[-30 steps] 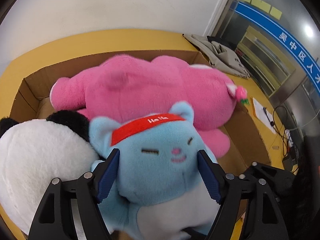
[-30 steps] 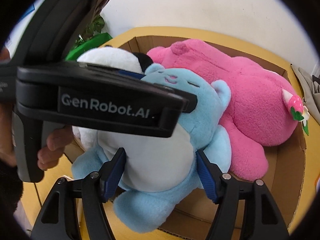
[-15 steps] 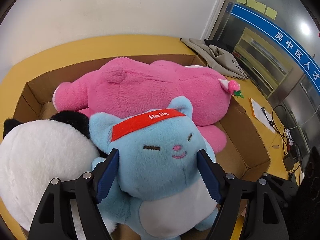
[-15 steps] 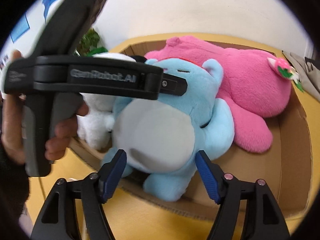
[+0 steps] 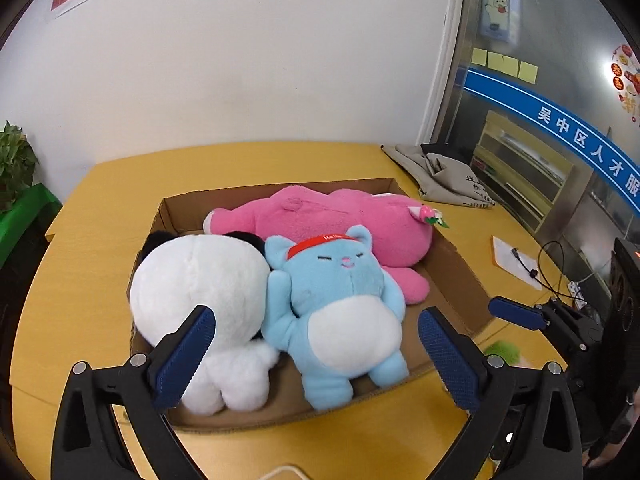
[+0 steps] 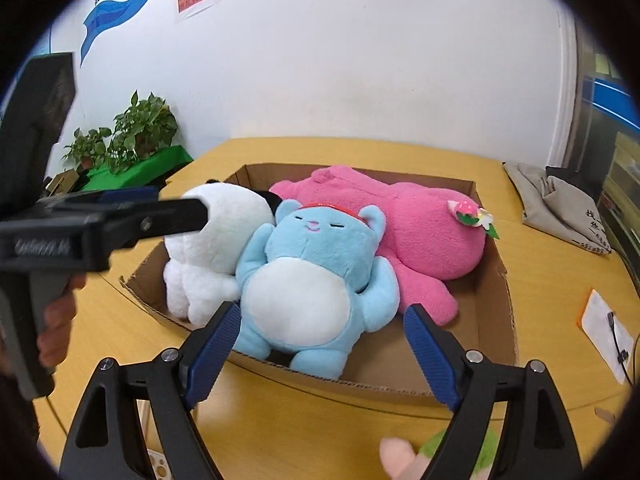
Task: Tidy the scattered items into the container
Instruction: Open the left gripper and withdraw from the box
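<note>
- Toys fill your cardboard box [image 5: 456, 276]: blue plush [image 5: 340, 300] at its near edge, white plush [image 5: 200, 280] beside it at the near left corner, pink plush [image 5: 340, 216] along the far edge.
- Your left gripper [image 5: 316, 352] and right gripper [image 6: 320, 348] are both opening, gripping nothing.
- A green fuzzy toy [image 6: 460, 454] lies on the table's near edge, outside the box.

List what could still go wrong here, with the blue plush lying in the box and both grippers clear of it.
The blue plush has its feet on the low front wall of the cardboard box, so it may slide out. A green fuzzy item still lies outside on the table, beside the right gripper, and could be missed.
</note>
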Available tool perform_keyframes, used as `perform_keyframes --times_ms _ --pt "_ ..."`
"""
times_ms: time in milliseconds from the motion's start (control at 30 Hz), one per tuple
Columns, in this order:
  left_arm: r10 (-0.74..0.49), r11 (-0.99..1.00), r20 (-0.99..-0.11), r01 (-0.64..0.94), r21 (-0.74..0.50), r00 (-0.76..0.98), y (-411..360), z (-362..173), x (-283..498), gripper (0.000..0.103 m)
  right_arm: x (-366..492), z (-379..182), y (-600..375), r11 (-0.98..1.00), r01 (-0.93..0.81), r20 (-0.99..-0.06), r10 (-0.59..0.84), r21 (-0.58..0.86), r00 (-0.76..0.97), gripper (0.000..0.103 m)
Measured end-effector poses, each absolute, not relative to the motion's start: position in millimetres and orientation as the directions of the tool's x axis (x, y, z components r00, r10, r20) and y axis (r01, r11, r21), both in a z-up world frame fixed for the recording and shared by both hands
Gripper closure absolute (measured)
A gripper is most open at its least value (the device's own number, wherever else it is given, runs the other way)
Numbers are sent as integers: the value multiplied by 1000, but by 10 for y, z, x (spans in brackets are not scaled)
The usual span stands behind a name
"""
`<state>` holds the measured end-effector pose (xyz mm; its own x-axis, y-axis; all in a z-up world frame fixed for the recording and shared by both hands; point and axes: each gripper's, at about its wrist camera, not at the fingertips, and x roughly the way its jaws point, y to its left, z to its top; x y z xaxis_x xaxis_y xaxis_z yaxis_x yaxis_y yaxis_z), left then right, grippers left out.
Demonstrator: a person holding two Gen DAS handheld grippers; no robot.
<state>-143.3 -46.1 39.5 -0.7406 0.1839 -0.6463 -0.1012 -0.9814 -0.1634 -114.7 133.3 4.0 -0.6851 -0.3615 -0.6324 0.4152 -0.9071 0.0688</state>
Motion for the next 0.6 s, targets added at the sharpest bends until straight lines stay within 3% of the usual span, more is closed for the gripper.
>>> perform_keyframes --times_ms 600 --pt "227 -971 -624 -121 -208 -747 -359 517 -683 0 -509 335 1279 -924 383 -617 -299 -5 -728 19"
